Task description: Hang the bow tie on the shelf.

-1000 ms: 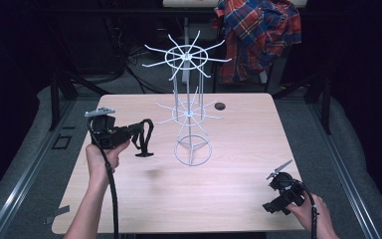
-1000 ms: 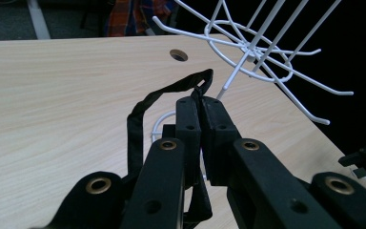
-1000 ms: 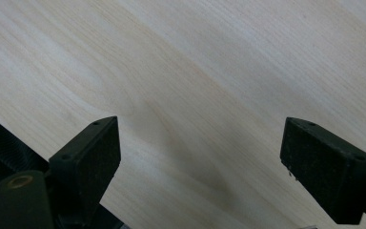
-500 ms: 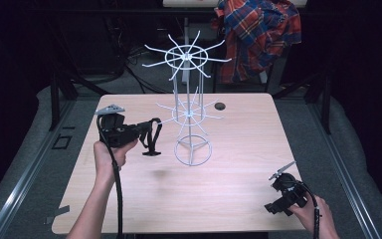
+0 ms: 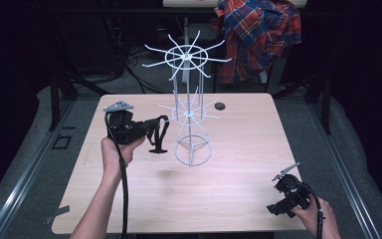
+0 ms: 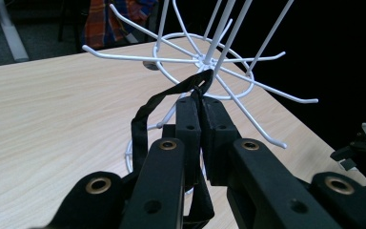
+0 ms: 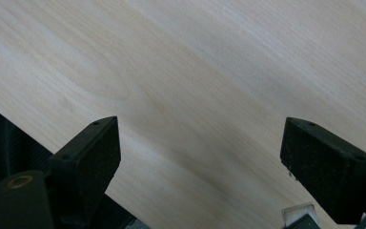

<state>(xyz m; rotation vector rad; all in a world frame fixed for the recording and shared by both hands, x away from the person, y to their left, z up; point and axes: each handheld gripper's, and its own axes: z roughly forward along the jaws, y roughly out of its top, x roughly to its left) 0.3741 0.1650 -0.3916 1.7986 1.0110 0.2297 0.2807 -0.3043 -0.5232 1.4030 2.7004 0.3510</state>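
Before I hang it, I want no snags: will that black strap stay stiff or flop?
Likely floppy: the strap bows in a loose loop from the shut left gripper and dangles below it. Probably light, since a pinch holds it. It may catch the rack prongs.

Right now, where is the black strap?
In the high view the black fabric strap hangs pinched in the left gripper above the wooden table's left half, just left of the white wire rack's lower tier of arms.

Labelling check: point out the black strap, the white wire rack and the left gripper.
black strap [image 6: 145, 117], left gripper view, looped band.
white wire rack [image 5: 193, 152], high view, base ring.
left gripper [image 6: 201, 102], left gripper view, between fingertips.
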